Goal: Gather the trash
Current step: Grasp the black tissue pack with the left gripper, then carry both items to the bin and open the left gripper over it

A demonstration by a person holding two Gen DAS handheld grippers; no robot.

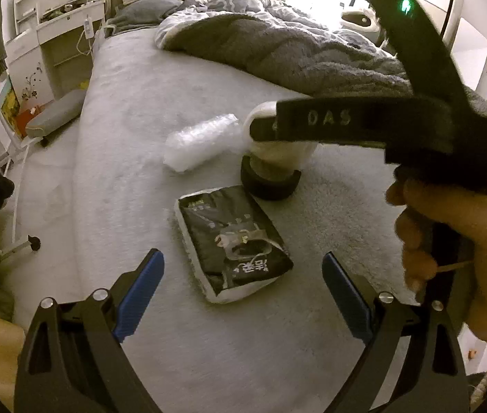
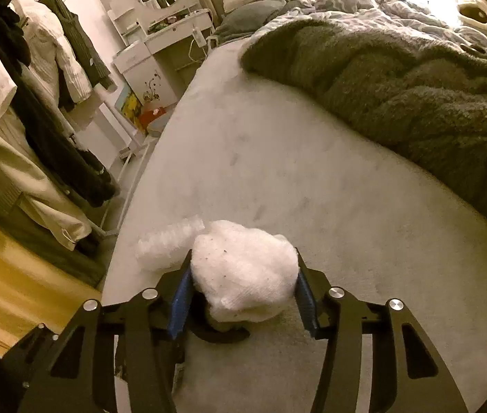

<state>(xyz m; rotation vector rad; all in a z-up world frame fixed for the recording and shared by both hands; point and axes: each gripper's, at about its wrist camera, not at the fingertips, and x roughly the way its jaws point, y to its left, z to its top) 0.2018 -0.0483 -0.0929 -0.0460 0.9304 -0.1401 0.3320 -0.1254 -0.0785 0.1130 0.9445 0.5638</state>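
Note:
On the grey bed point(image 1: 133, 110) lie a black and white snack packet point(image 1: 233, 241), a crumpled clear plastic wrap point(image 1: 198, 141) and a white wad point(image 1: 277, 148) standing on a black ring point(image 1: 271, 186). My left gripper point(image 1: 243, 296) is open, its jaws wide either side of the near end of the packet, above it. In the right wrist view my right gripper point(image 2: 243, 289) has its blue pads point(image 2: 179, 306) against both sides of the white wad point(image 2: 243, 275). The black ring point(image 2: 219, 335) shows under the wad, the clear wrap point(image 2: 167, 244) to its left.
A grey fluffy blanket point(image 2: 398, 96) covers the bed's far right. Clothes hang on a rack point(image 2: 36, 103) left of the bed. A white dresser point(image 2: 160, 44) stands at the back left. The right hand and its tool point(image 1: 415, 137) cross the left view.

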